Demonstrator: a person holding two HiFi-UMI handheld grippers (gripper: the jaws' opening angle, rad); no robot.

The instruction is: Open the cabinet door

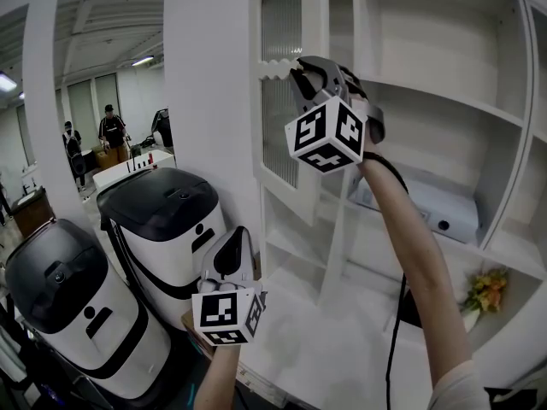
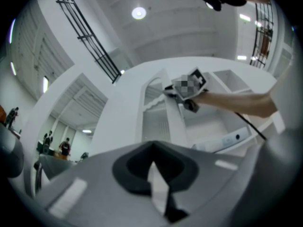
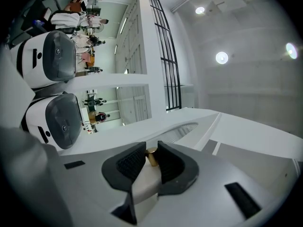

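The cabinet door [image 1: 282,84], white with a ribbed arched pane, hangs partway open at the left front of the white cabinet [image 1: 444,101]. Its little gold knob [image 3: 151,156] is pinched between the right gripper [image 1: 301,68] pads, so the jaws are about half closed on it. The left gripper [image 1: 235,239] hangs lower and nearer, jaws together, holding nothing. Two white and black machines [image 1: 162,220] stand further left.

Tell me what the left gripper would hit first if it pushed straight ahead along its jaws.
Most likely the cabinet door, its ribbed panel ahead of the left gripper; nothing shows between them, though depth is hard to judge. The right gripper holds its knob.
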